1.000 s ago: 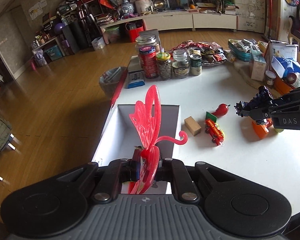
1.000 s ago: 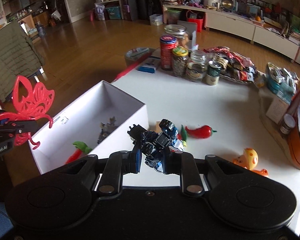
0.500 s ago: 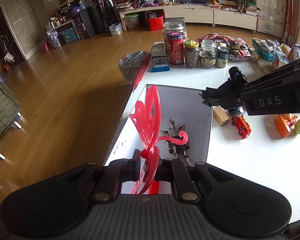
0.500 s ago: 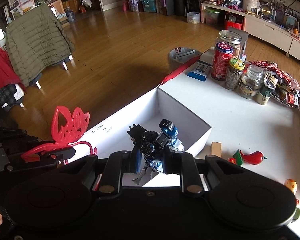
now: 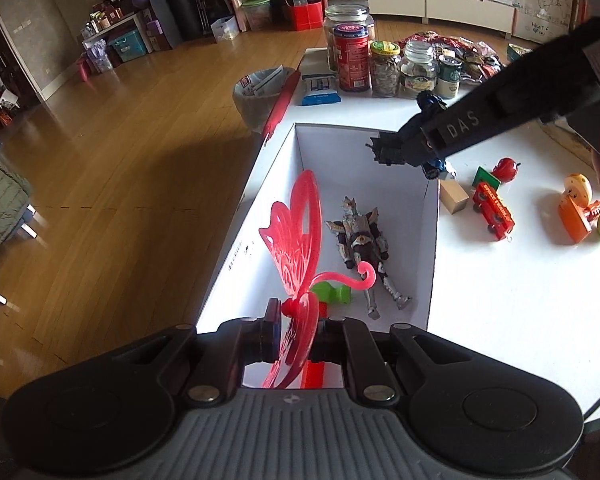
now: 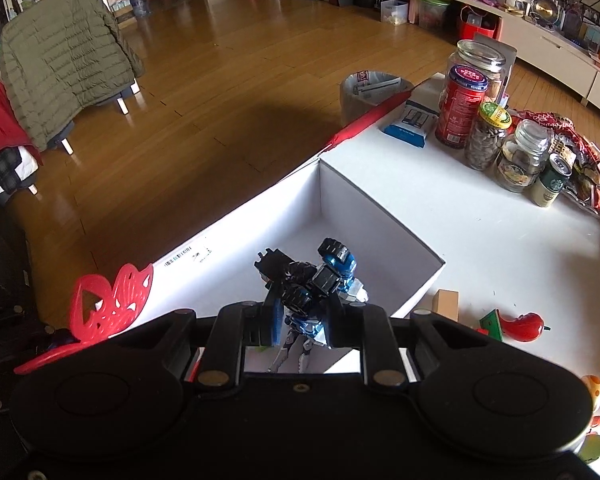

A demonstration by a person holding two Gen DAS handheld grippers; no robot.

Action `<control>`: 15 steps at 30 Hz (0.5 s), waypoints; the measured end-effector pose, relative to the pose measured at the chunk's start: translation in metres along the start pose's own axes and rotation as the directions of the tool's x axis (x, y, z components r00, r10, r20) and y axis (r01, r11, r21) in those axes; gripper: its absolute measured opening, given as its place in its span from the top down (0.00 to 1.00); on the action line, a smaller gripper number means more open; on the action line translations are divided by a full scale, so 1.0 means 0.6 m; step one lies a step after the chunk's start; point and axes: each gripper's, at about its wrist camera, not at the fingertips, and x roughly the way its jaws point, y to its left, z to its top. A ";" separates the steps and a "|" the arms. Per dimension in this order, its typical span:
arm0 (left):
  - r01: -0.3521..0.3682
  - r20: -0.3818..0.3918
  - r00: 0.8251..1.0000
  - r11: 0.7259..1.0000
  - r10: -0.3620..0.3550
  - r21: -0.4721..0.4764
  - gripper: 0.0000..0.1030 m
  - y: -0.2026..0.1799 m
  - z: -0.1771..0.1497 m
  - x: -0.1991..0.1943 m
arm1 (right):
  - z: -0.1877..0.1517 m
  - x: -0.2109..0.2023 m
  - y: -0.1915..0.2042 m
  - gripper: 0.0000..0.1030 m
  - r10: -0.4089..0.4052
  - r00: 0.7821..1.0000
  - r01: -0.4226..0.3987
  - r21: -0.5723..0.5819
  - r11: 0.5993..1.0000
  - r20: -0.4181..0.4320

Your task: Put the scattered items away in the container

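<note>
The left gripper (image 5: 296, 330) has its jaws clamped on the lower edge of a flat, translucent red plastic butterfly (image 5: 296, 236), which stands upright between the pads with its curled antenna pointing right. It hangs over the near end of the open white cardboard box (image 5: 431, 248), the container that sits at the left edge of the white table (image 5: 511, 300).

The right gripper (image 6: 300, 320) has its jaws closed tight on a blue-and-black toy robot figure (image 6: 311, 276), gripped around its middle, with the dark upper parts sticking out past the fingertips and the silvery legs hanging below. In the left wrist view this gripper reaches in from the right, holding the figure over the box's far right corner; whether the figure touches the rim I cannot tell.

Inside the box lie a grey and dark armoured action figure (image 5: 359, 240) flat on the floor, and beside it a red toy with a green stem (image 5: 331, 294) (probably a chilli pepper, mostly hidden behind the butterfly).

On the table just right of the box sit a small wooden block (image 5: 453, 198), a red toy train car (image 5: 493, 216), a red plastic chilli with a green square piece (image 5: 505, 168), and an orange toy with a yellow ball (image 5: 577, 212). Jars and cans (image 5: 383, 64) stand in a row at the far side.
</note>
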 end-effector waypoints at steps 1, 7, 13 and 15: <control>0.006 -0.008 1.000 1.000 -0.006 0.000 0.89 0.001 -0.001 0.000 | 0.002 0.006 0.000 0.81 0.002 1.000 -0.002 0.002 1.000 -0.006; 0.002 -0.035 0.999 1.000 -0.001 0.020 0.89 0.003 -0.013 0.000 | 0.014 0.045 0.001 0.81 -0.008 0.999 0.008 -0.003 1.000 -0.043; 0.002 -0.047 0.999 1.000 -0.001 0.026 0.89 0.002 -0.012 0.010 | 0.019 0.085 -0.006 0.81 -0.018 0.997 0.020 0.014 1.000 -0.080; 0.003 -0.051 0.999 1.000 -0.002 0.030 0.89 -0.001 -0.011 0.013 | 0.017 0.096 -0.012 0.81 -0.018 0.996 0.020 0.027 0.999 -0.088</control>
